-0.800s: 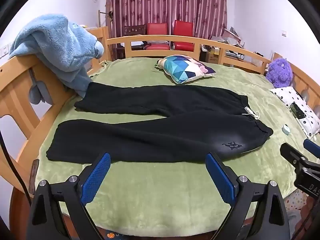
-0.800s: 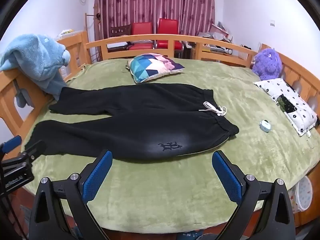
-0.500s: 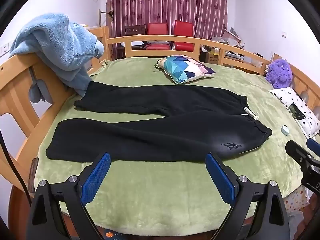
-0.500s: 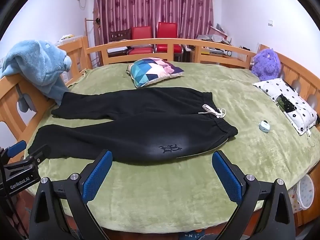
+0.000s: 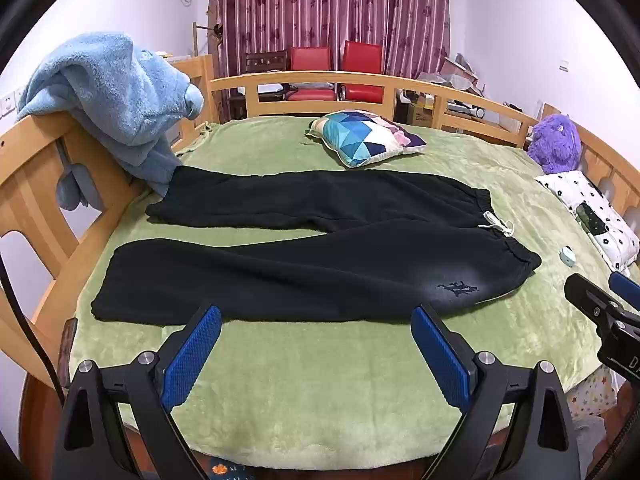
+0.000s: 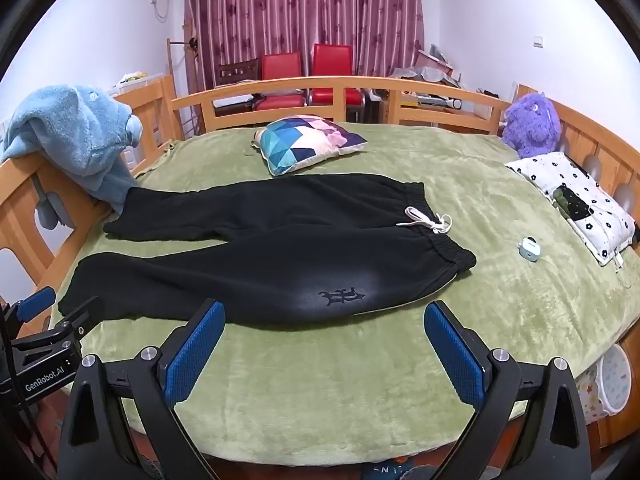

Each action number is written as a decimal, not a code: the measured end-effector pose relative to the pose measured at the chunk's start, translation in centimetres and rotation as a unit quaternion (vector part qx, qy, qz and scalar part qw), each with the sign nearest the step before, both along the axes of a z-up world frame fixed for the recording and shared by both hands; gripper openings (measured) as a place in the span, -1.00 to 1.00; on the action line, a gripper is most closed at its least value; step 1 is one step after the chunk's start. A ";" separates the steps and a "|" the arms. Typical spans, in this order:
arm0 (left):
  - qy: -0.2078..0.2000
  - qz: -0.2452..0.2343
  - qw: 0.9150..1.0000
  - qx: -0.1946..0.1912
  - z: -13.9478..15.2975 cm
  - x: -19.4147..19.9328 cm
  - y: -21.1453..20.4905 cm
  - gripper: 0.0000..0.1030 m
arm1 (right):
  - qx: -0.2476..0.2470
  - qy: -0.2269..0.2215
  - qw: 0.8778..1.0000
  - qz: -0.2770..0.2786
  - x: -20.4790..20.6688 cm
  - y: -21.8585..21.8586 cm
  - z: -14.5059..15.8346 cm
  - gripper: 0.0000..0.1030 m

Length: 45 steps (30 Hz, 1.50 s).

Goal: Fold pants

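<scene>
Black pants (image 5: 320,264) (image 6: 272,264) lie spread flat on a green blanket (image 5: 320,380) (image 6: 320,380), legs to the left, waistband with a white drawstring (image 5: 498,224) (image 6: 428,220) to the right. My left gripper (image 5: 316,320) hovers open above the blanket just in front of the near leg, nothing between its blue pads. My right gripper (image 6: 324,316) is also open, in front of the hip with its dark logo (image 6: 340,295). Each gripper shows at the edge of the other's view.
A colourful pillow (image 5: 364,138) (image 6: 308,142) lies behind the pants. A blue fleece (image 5: 116,96) hangs on the wooden rail at left. At right are a purple plush toy (image 6: 530,124), a spotted pillow (image 6: 576,196) and a small pale gadget (image 6: 529,249).
Both grippers have drawn back and risen slightly, so the pants sit a little farther away in both views. Both stay open; the pants have not moved.
</scene>
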State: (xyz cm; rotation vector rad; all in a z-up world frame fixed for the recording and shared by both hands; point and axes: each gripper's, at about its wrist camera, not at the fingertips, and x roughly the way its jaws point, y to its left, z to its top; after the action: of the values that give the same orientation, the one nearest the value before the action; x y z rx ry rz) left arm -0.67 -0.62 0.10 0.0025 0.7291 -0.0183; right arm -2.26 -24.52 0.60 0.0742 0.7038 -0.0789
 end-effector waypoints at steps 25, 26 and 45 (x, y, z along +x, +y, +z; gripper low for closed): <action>-0.002 -0.002 1.000 -0.006 0.5 -0.4 0.2 0.87 | 0.002 -0.006 1.000 -0.004 -0.2 0.1 0.5 0.92; -0.002 -0.002 1.000 -0.007 0.5 -0.4 0.1 0.87 | 0.002 -0.006 1.000 -0.004 -0.2 0.1 0.4 0.92; -0.004 -0.002 1.000 -0.010 0.7 -0.6 0.1 0.87 | 0.004 -0.006 1.000 -0.004 -0.1 -0.1 0.2 0.92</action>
State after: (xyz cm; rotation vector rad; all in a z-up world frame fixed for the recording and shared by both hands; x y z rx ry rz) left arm -1.22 -0.54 0.76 -0.0158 0.7200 -0.0302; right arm -2.38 -24.64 0.83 0.0855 0.6924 -0.0826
